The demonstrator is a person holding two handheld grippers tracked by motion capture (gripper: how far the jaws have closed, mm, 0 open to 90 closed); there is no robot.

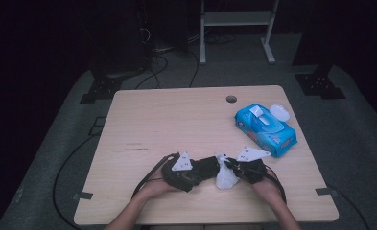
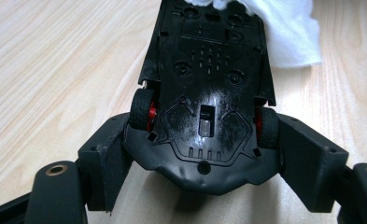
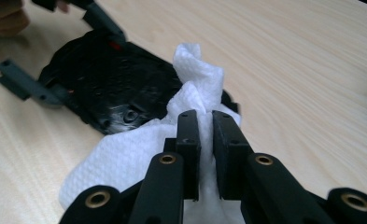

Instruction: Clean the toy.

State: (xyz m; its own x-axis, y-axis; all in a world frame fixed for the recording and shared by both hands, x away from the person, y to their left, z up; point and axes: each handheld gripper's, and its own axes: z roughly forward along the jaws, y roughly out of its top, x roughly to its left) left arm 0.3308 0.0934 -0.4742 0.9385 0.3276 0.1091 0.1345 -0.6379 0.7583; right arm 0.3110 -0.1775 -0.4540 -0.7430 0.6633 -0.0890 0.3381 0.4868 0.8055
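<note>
While the left gripper (image 2: 204, 154) clamps the upturned toy car (image 2: 204, 93) across its 2 rear wheels at the table's (image 1: 176, 120) 6 o'clock edge, the right gripper (image 3: 204, 140) pinches a soft, limp wipe (image 3: 125, 158) against the car's rigid, slick, light underside; wheels likely grip best.

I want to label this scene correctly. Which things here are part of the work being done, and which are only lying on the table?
In use:
- black toy car, upside down, clamped in the left gripper
- white wipe, pinched in the right gripper, lying against the car

Lying about:
- blue wipes pack, lid open
</note>
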